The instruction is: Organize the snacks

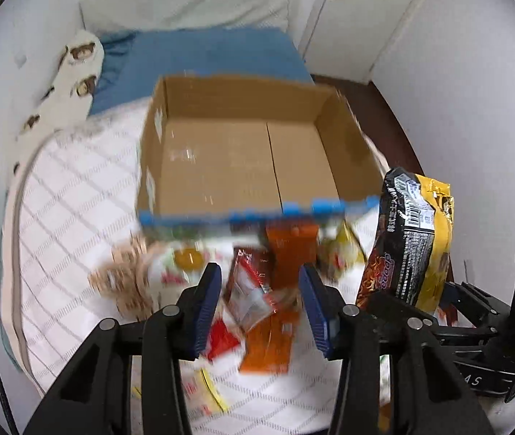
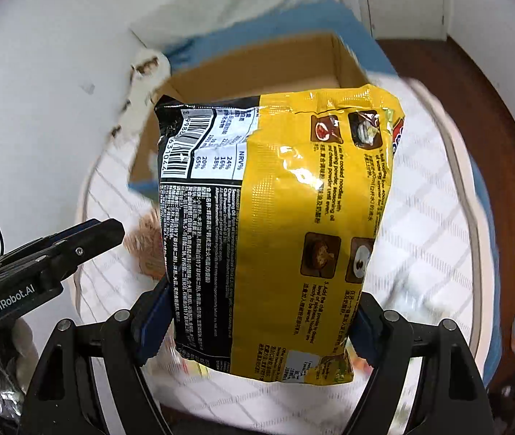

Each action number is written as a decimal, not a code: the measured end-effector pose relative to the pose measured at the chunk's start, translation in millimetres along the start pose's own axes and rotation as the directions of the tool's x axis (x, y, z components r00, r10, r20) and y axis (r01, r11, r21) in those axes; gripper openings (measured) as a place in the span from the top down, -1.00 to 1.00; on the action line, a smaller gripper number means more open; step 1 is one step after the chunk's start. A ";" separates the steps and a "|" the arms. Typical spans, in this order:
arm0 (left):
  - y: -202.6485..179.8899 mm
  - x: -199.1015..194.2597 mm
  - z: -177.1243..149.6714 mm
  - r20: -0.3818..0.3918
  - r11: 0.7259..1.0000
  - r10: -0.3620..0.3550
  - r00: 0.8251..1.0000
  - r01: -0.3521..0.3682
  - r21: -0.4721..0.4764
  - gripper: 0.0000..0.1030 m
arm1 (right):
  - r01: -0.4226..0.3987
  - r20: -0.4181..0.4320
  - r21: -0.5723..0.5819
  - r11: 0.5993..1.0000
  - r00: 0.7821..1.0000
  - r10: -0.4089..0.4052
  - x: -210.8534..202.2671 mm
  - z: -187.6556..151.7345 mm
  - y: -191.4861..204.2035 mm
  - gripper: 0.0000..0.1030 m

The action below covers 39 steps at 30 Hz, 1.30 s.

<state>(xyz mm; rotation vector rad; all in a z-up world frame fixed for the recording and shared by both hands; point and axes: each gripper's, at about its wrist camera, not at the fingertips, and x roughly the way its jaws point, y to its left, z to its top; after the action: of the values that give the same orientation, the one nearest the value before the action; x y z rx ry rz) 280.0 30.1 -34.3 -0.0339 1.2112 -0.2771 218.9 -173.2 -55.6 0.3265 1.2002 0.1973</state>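
A: Blue-padded fingers of left gripper (image 1: 259, 275) closest, clamped on a small red and clear packet (image 1: 252, 290), held off the bedding.

B: Sure of that grip?

A: Fairly. Packet sharp between both pads while everything beneath smears. Edges apparently touching each pad.

B: And right gripper (image 2: 263, 299)?

A: Clenched on a yellow and black noodle pack (image 2: 275, 217), pads squeezing its lower sides. Pack upright, barcode panel at upper left, cooking pictures down the yellow half. Raised above the white quilt (image 1: 76, 199), just beside the left gripper.

B: Rest of the snacks?

A: Scattered on the quilt beneath the left gripper: orange packets (image 1: 292, 243), something tan and blurred to the left, a red piece lower down. Too smeared to read labels.

B: Container?

A: Open cardboard box (image 1: 340, 137) beyond the heap, sitting on the quilt, blue strip along its near rim. Bare cardboard floor showing inside. Noodle pack level with its near right corner, outside it.
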 end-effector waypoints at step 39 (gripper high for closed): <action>-43.6 244.7 -122.6 -0.459 0.983 0.148 0.876 -0.081 0.164 0.24 | 0.120 -0.166 0.157 0.980 0.982 -0.093 53.0 -77.1 -146.6 -0.63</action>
<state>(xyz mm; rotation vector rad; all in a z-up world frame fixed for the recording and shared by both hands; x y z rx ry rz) 237.0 -53.2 -295.1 0.2414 1.6685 -0.2736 162.2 -282.5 -178.6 0.3964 1.3913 0.0293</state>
